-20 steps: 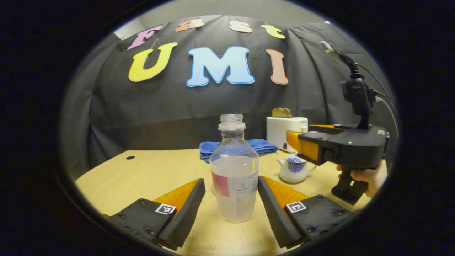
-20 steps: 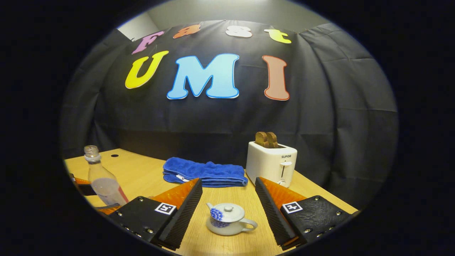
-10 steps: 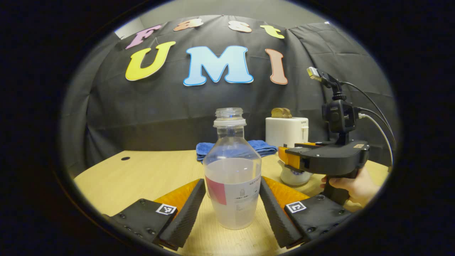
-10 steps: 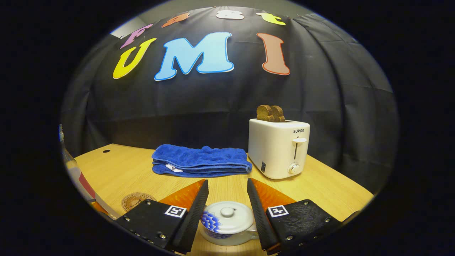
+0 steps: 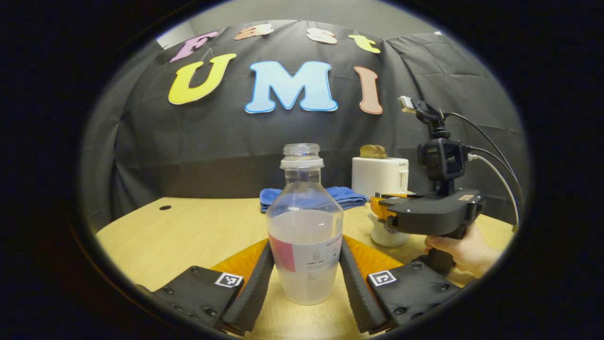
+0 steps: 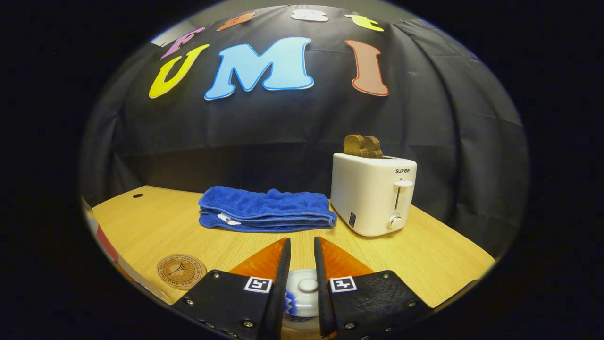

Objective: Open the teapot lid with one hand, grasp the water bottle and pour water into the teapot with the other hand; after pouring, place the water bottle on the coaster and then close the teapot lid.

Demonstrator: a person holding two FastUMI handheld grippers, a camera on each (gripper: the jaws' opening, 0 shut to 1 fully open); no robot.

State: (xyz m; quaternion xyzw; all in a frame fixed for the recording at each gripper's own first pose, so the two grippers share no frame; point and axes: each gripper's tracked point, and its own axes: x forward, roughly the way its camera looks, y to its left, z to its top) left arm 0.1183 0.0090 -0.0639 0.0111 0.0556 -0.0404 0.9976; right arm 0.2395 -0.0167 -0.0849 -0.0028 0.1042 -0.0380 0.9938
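Left gripper fingers clamp the water bottle for pouring; beside it, right gripper fingers narrow around the teapot lid knob.

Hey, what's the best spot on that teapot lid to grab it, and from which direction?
Take the teapot lid by its small round knob, coming down from above. The knob stands up at the lid's centre and is the only raised part narrow enough to pinch. The right gripper already straddles it, so closing and lifting straight up looks sensible.
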